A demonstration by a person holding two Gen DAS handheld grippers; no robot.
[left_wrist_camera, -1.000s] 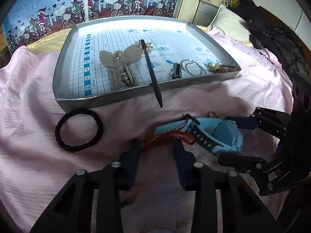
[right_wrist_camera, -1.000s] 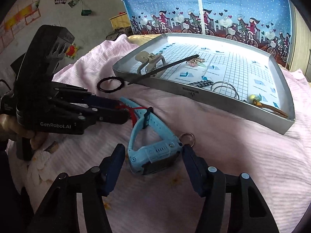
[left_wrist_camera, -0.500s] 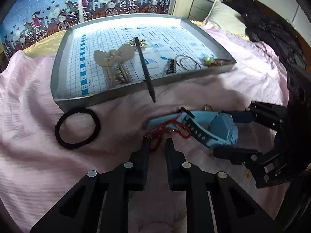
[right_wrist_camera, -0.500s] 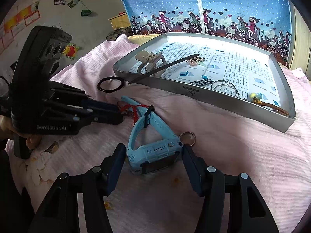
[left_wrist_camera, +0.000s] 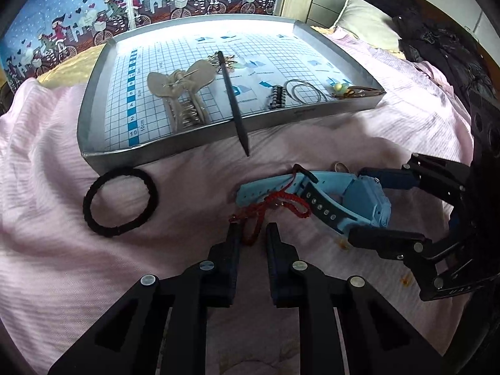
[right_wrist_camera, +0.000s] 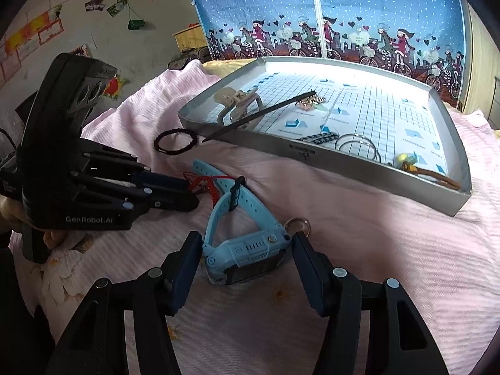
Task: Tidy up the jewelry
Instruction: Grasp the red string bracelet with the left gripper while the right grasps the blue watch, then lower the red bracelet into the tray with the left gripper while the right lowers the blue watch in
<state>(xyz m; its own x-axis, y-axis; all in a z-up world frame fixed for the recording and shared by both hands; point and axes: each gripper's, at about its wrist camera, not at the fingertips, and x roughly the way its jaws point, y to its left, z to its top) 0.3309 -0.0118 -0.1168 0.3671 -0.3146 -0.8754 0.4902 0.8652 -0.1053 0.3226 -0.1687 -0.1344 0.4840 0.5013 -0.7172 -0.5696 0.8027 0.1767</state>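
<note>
A pink bedspread (left_wrist_camera: 62, 250) lies before a blue curtain (right_wrist_camera: 343, 9) printed with cyclists, dark clothes (left_wrist_camera: 437, 47) heaped beside a pillow (left_wrist_camera: 365, 25).

Both wrist views low, close; share watch (left_wrist_camera: 350, 200), tray (right_wrist_camera: 312, 153).

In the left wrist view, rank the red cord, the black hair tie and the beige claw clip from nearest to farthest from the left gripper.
1. Red cord: at the left gripper's fingertips, on the pink blanket.
2. Black hair tie: on the blanket to the left, outside the tray.
3. Beige claw clip: inside the tray, beyond.
</note>
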